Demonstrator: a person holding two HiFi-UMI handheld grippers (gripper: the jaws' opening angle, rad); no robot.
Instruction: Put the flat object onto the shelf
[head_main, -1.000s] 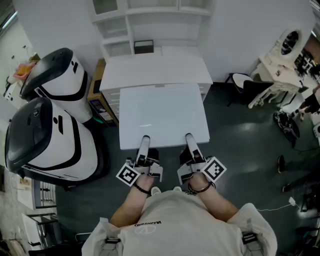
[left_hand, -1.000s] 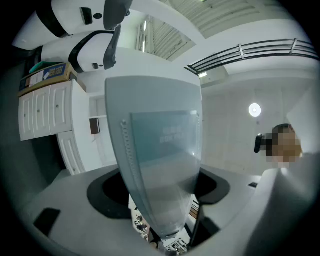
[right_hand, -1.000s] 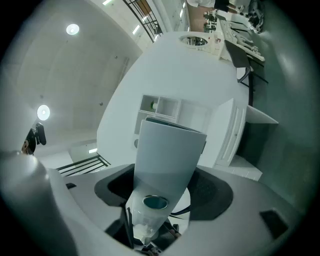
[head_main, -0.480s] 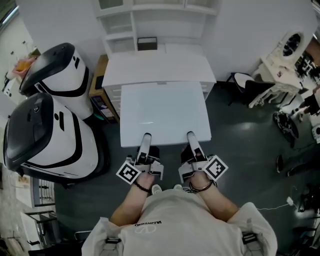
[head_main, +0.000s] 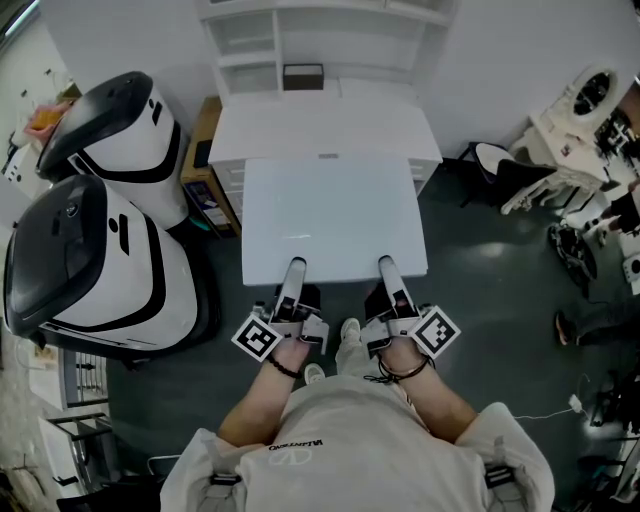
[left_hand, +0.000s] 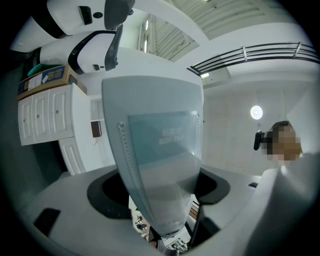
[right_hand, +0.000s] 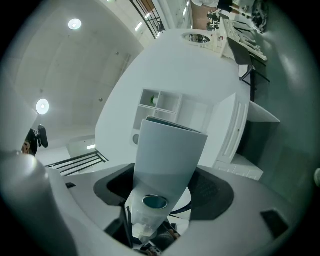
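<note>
Panel (head_main: 335, 215) pinched: left claw (head_main: 294, 265), right claw (head_main: 386, 263) | carton (left_hand: 45, 79): left gripper view, not right

Bright, even indoor light with soft shadows.
Round lamps (left_hand: 256, 112) glare in both gripper views, whose edges bend and darken; a faint sheen lies on the board (head_main: 330, 215).

Flat object (head_main: 333, 215): a large, glossy white rectangular board, held roughly level above the floor. You hold it by its near edge, the left gripper (head_main: 294, 272) and right gripper (head_main: 388, 268) clamped either side of that edge's middle. Shelf (head_main: 250, 48): a white unit with open compartments, upright beyond the board's far edge.
</note>
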